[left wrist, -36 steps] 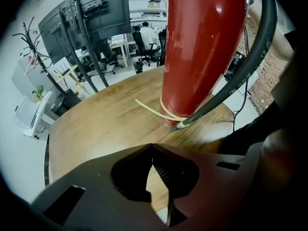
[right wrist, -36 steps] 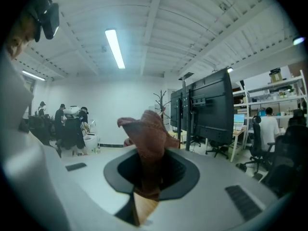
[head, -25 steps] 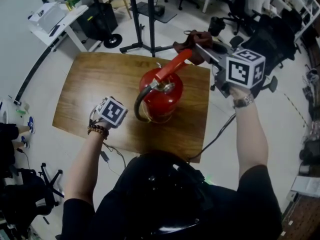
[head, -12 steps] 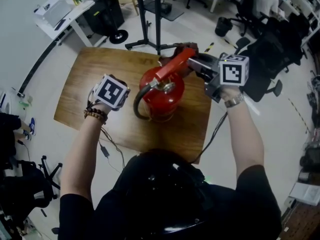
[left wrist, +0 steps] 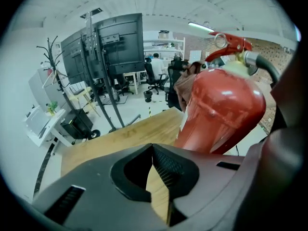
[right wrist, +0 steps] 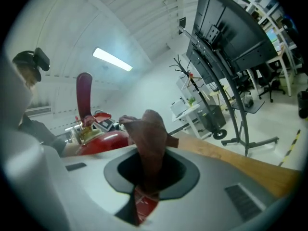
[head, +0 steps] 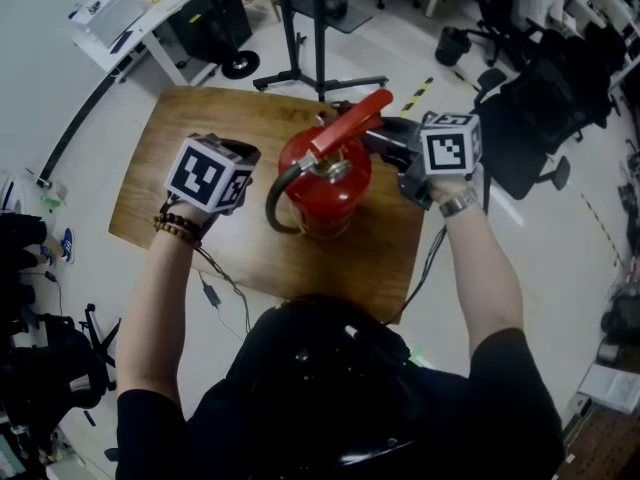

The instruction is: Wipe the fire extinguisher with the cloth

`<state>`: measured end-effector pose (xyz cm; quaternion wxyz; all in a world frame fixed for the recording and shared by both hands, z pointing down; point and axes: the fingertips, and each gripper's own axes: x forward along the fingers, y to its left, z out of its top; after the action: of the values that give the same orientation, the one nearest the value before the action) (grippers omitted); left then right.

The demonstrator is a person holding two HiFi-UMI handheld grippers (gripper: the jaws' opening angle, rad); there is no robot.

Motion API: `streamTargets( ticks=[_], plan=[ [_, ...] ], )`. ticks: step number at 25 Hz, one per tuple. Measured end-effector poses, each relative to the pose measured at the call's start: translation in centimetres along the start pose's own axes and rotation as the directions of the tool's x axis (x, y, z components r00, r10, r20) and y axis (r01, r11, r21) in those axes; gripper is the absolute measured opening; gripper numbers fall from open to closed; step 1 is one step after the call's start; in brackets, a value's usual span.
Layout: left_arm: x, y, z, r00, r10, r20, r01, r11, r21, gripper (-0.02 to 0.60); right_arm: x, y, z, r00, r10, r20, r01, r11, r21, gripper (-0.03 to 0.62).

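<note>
The red fire extinguisher (head: 325, 193) stands upright near the middle of a wooden table (head: 190, 133). Its red lever (head: 350, 126) points away from the person and to the right. A black hose (head: 275, 203) curls down the extinguisher's left side.

The brownish cloth (right wrist: 149, 143) is at the extinguisher's upper far-right side, just under the lever. In the left gripper view the cloth (left wrist: 185, 88) shows as a crumpled fold at the tank's far shoulder; whether it presses on the metal cannot be told. The right gripper (head: 385, 143) is just right of the extinguisher's top and reaches in towards the valve. Its own view shows the jaws pinched narrow on the cloth, which bunches up from between them in front of the extinguisher (right wrist: 103, 141).

The left gripper (head: 240, 158) is just left of the extinguisher, level with its upper part and apart from it. Its jaws are closed together with nothing between them. In its own view only bare table wood shows below the left gripper (left wrist: 153, 177), and the extinguisher (left wrist: 221, 109) fills the right side.

Beyond the extinguisher, past the table's far edge, a black stand (head: 318, 68) rises from the floor. A white desk (head: 120, 18) is to the far left, and black office chairs (head: 530, 118) are to the far right.
</note>
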<state>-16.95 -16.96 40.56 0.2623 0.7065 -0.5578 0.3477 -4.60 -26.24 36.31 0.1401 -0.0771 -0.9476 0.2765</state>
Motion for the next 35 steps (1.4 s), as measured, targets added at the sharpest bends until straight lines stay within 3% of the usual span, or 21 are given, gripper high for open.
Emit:
streamTargets(
  ticks=[8,13,16,28,35],
  plan=[
    [-2.2,-1.4,1.9,0.998,-0.051,0.047,0.05,0.999,0.022,0.002,0.7,-1.1,-1.6,1.0,-0.008,-0.01,0.008,1.0,0.026,0.071],
    [-3.8,-2.7,3.2,0.981,-0.156,0.117,0.16,0.987,-0.023,0.002,1.0,-2.0,-3.0,0.999,-0.031,-0.035,0.032,0.999,0.037,0.069],
    [-4.4,-3.2,3.8,0.974,-0.18,0.134,0.183,0.983,-0.009,0.002,1.1,-2.5,-3.7,0.998,-0.041,-0.047,0.043,0.998,0.044,0.07],
    [-4.0,-4.4,4.1,0.974,-0.202,0.103,0.2,0.979,0.027,0.002,2.6,-5.3,-7.8,0.992,-0.084,-0.093,0.094,0.99,0.106,0.069],
    [-2.4,-3.8,2.6,0.989,-0.142,0.032,0.141,0.989,0.042,0.002,3.3,-7.5,-11.3,0.974,-0.162,-0.161,0.178,0.98,0.091,0.069]
  ],
)
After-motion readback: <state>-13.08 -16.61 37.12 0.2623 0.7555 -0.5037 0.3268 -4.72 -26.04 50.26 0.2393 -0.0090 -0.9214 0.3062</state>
